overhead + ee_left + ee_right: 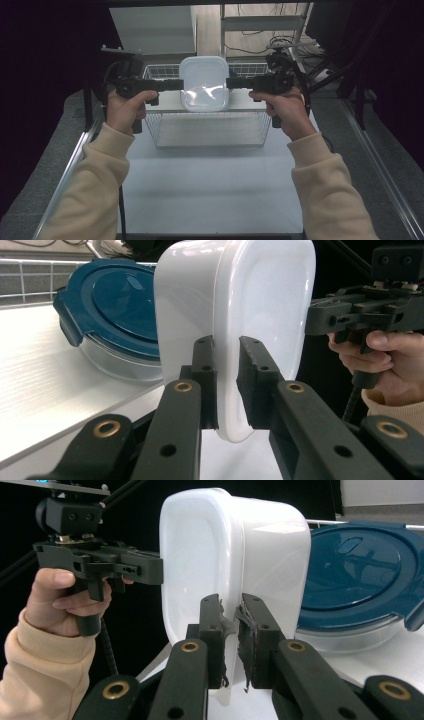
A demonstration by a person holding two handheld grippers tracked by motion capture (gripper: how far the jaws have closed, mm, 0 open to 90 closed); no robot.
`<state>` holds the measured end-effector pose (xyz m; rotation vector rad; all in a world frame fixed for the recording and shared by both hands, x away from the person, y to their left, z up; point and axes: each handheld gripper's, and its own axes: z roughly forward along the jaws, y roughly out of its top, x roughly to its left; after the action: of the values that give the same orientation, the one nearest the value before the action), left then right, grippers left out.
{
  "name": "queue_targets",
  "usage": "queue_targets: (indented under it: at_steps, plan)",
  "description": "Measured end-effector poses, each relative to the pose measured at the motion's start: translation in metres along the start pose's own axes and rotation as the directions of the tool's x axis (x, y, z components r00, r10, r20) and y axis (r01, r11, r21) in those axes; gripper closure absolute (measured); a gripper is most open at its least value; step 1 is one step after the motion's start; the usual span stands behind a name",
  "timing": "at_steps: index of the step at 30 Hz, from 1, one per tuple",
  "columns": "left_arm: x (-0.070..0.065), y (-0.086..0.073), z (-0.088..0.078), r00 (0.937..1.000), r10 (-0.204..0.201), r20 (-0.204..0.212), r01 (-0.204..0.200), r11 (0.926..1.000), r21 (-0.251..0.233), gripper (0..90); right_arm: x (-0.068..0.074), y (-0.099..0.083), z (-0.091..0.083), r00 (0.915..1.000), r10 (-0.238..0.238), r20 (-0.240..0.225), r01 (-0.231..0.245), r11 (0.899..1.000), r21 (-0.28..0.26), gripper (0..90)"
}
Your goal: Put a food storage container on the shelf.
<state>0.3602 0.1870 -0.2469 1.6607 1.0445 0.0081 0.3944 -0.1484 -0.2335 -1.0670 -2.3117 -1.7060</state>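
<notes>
You hold the smooth white rounded-rectangular plastic container [204, 82] between both tools: left gripper [172, 84] and right gripper [235, 83] each clamp an opposite rim.

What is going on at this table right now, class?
A person holds a white plastic container between two hand-held grippers, above a wire basket. The left gripper is shut on the rim at one side, the right gripper on the rim at the opposite side. A glass container with a blue lid sits on the white surface behind it.
</notes>
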Motion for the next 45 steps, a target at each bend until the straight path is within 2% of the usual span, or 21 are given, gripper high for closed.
queue_targets:
  at_steps: [3, 7, 15, 19, 29, 31, 33, 36, 40, 42, 45]
  plan:
    - [0.003, 0.006, 0.004, 0.9999, -0.005, -0.01, 0.005, 0.9999, 0.011, 79.2, -0.008, 0.003, 0.003, 0.9996, 0.026, -0.003, -0.026, 1.0, 0.011, 80.3]
    - [0.005, 0.013, 0.007, 0.9999, -0.008, -0.008, 0.008, 0.9998, 0.017, 79.2, -0.011, 0.009, 0.005, 0.9995, 0.028, 0.013, -0.028, 1.0, 0.013, 80.1]
    - [0.01, 0.031, 0.013, 1.0, -0.009, 0.003, 0.009, 0.9995, 0.031, 79.2, -0.019, 0.023, 0.003, 0.9992, 0.039, 0.012, -0.039, 0.999, 0.002, 80.2]
    - [0.013, 0.039, 0.016, 0.9998, -0.018, 0.004, 0.018, 0.9992, 0.035, 79.3, -0.026, 0.029, 0.004, 0.9981, 0.061, 0.006, -0.062, 0.998, 0.004, 80.1]
    - [0.029, 0.049, 0.026, 0.9968, -0.079, 0.011, 0.078, 0.9953, 0.057, 79.5, -0.04, 0.042, 0.015, 0.9942, 0.105, 0.021, -0.106, 0.994, 0.026, 79.6]
    - [0.035, 0.05, 0.029, 0.9939, -0.105, 0.033, 0.103, 0.9931, 0.056, 79.9, -0.046, 0.043, 0.019, 0.9912, 0.129, 0.032, -0.13, 0.991, 0.038, 78.9]
    - [0.04, 0.053, 0.031, 0.9891, -0.132, 0.064, 0.129, 0.9902, 0.052, 80.5, -0.054, 0.045, 0.021, 0.9857, 0.167, 0.021, -0.168, 0.985, 0.037, 78.4]
    - [0.046, 0.058, 0.034, 0.9864, -0.152, 0.063, 0.148, 0.9872, 0.058, 80.1, -0.061, 0.05, 0.024, 0.9799, 0.198, 0.022, -0.199, 0.979, 0.038, 77.7]
    - [0.055, 0.063, 0.039, 0.9789, -0.196, 0.058, 0.192, 0.9791, 0.068, 78.3, -0.066, 0.057, 0.029, 0.9743, 0.224, 0.026, -0.225, 0.973, 0.051, 76.7]
    - [0.063, 0.065, 0.042, 0.9698, -0.233, 0.072, 0.228, 0.971, 0.073, 77.8, -0.068, 0.06, 0.032, 0.9709, 0.238, 0.028, -0.239, 0.969, 0.055, 75.9]
    - [0.072, 0.065, 0.046, 0.9567, -0.272, 0.103, 0.266, 0.9614, 0.07, 76.6, -0.076, 0.062, 0.037, 0.9571, 0.289, 0.025, -0.29, 0.956, 0.042, 74.8]
